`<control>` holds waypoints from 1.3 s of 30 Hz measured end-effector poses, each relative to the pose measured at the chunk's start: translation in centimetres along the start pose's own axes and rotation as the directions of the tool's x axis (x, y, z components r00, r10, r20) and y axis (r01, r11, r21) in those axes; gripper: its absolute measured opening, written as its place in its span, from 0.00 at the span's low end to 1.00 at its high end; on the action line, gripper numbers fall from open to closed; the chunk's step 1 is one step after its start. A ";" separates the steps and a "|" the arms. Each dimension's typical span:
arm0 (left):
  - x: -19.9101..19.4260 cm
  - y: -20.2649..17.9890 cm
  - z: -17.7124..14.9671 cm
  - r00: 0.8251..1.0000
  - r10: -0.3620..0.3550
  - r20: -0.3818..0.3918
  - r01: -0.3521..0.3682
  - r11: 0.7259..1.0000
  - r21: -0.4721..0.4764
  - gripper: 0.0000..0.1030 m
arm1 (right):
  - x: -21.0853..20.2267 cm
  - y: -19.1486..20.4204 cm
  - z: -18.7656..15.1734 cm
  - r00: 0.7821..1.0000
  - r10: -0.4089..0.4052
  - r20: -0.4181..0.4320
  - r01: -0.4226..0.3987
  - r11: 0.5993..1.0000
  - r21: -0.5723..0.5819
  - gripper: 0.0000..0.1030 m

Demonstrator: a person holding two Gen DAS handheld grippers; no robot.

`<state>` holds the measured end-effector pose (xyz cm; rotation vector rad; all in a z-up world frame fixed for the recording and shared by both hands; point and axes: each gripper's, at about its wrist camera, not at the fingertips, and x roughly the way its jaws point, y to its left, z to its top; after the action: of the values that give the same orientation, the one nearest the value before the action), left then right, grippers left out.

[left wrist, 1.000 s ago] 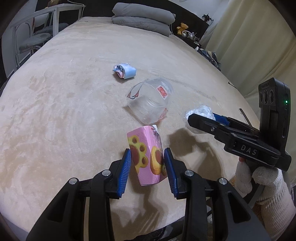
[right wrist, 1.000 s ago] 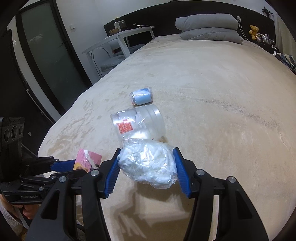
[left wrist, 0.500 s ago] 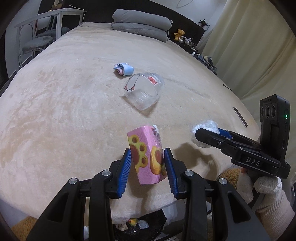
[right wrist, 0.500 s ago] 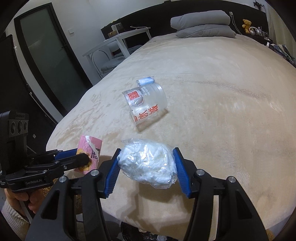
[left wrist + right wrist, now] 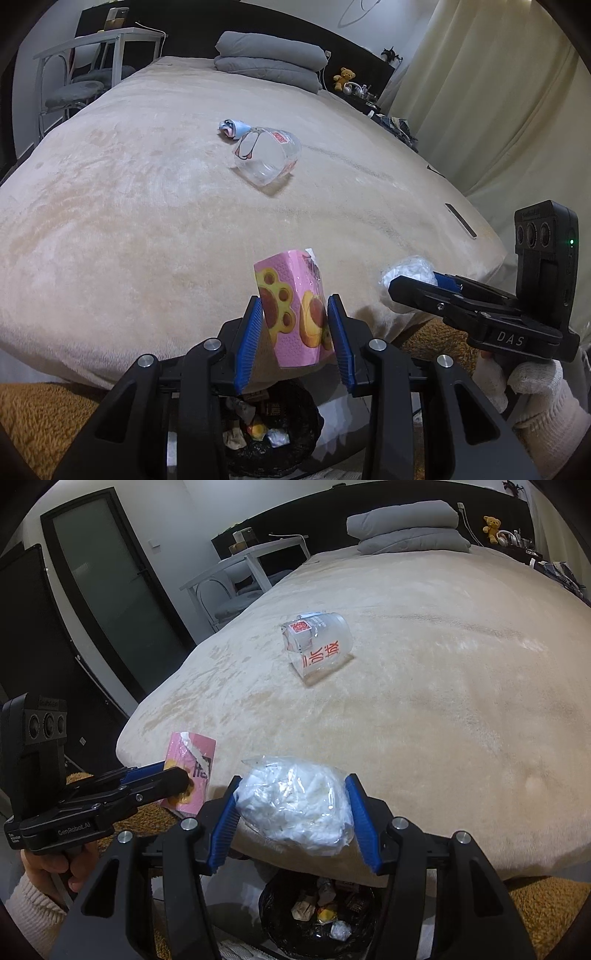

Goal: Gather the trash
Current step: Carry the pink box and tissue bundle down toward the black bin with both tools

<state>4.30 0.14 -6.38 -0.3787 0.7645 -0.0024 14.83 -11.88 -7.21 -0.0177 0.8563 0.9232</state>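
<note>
Your left claw [image 5: 293,328] is clenched on the pink carton printed with paw marks [image 5: 293,310], which sits upright between the blue pads at lower centre of the left view. Your right claw [image 5: 291,812] grips the crumpled clear plastic bag of white waste [image 5: 295,805] at lower centre of the right view.

Both loads hang at the foot edge of the beige plush bed [image 5: 147,221], with the black-lined trash bin [image 5: 295,915] showing at the bottom of each frame, below the claws. The risk, as I judge it, is releasing too soon: the bag looks light and could drift onto the brown rug [image 5: 546,904], and the carton could clip the bin rim and tip out.

The clear plastic cup with red print [image 5: 267,158] and the small blue crumpled wrapper [image 5: 232,128] lie in the upper middle, well apart from both claws.
</note>
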 end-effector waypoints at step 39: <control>6.9 -1.0 -9.5 0.900 0.065 -0.431 -0.045 0.997 0.057 0.35 | 6.1 -0.8 -9.1 0.904 0.001 -0.427 0.041 0.995 0.090 0.55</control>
<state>2.99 -4.91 -16.98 -0.3155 1.2155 -0.0528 11.43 -11.45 -17.69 -0.1501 1.3064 0.8697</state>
